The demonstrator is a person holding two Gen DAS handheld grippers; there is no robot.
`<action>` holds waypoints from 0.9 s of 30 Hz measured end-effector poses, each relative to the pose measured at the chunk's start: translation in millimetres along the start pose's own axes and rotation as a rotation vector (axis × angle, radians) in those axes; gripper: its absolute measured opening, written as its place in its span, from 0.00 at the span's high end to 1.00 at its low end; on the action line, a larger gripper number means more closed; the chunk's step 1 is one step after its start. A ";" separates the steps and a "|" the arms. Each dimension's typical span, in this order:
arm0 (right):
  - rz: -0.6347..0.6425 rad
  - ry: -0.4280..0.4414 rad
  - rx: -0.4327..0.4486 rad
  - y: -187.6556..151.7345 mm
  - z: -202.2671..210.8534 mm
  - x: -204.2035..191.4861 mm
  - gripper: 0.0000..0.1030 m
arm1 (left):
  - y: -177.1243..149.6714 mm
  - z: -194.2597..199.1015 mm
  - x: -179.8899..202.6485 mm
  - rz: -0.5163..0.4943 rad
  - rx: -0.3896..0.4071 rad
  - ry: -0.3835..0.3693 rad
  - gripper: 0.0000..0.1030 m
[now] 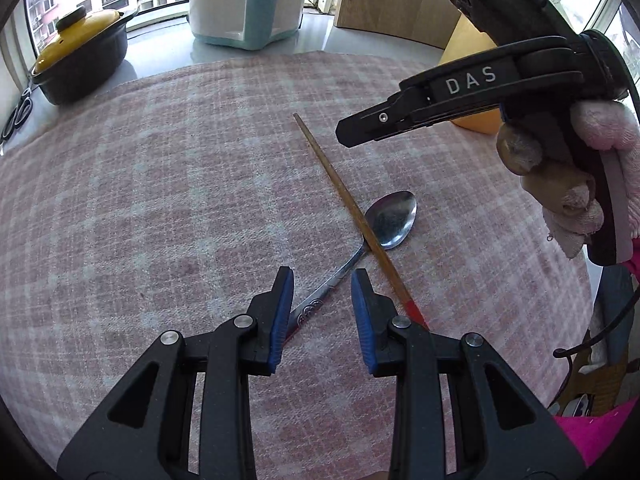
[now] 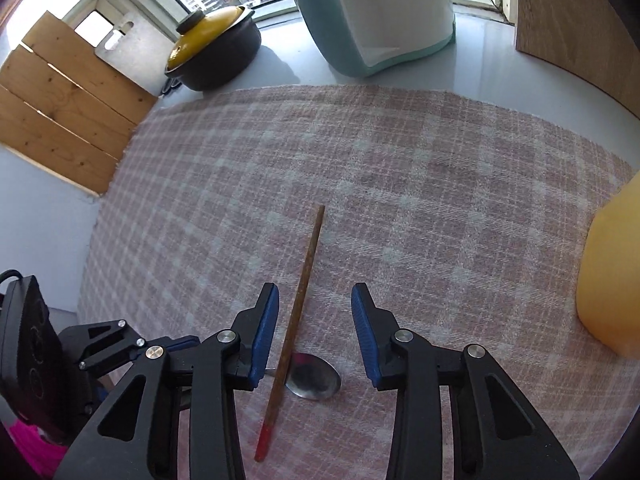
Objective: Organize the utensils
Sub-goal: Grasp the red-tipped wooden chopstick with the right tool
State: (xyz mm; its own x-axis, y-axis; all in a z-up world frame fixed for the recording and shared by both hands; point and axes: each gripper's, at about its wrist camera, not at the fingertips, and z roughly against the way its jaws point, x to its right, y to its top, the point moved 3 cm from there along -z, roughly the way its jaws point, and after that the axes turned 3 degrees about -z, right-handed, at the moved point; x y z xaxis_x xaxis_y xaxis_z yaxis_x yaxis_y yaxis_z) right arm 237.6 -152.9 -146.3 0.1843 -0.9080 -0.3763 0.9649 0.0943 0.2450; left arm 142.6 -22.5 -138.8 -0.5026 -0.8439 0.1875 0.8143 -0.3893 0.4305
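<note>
- Utensils first: we see a metal spoon and a single wooden chopstick with a red end lying on the pink checked cloth, the chopstick crossing over the spoon's neck where bowl meets handle.
- The cloth is the largest thing we see; its near edge is cut off by both views, and its far edge stops short of a teal and white container whose top runs out of frame.
- A black pot with a yellow lid stands beyond the cloth's far corner; dark scissor-like handles beside it are too squeezed at the picture's rim for us to be sure of.
- An orange-yellow object sits at the cloth's right side, mostly cut off, so we cannot tell what it is.
- The left gripper hangs just above the spoon's handle with its blue pads parted to either side, clasping nothing; the handle's end is hidden under the left pad.
- The right gripper is likewise unclenched, with the chopstick's shaft and the spoon's bowl showing between its pads; whether they touch either we cannot tell.
- A gloved hand carries the right gripper, only partly in view.
</note>
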 end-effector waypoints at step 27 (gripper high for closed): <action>0.090 -0.138 -0.071 2.1 -38.5 -28.1 0.96 | -3.4 1.3 -18.1 0.064 0.023 -0.016 0.72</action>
State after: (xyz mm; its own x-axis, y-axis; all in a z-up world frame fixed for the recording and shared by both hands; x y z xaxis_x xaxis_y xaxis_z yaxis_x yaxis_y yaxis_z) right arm 241.7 -111.5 -169.5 0.2476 -0.9415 -0.2285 0.9575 0.2017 0.2061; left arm 148.5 -5.4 -142.5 -0.4548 -0.8606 0.2293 0.8381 -0.3264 0.4372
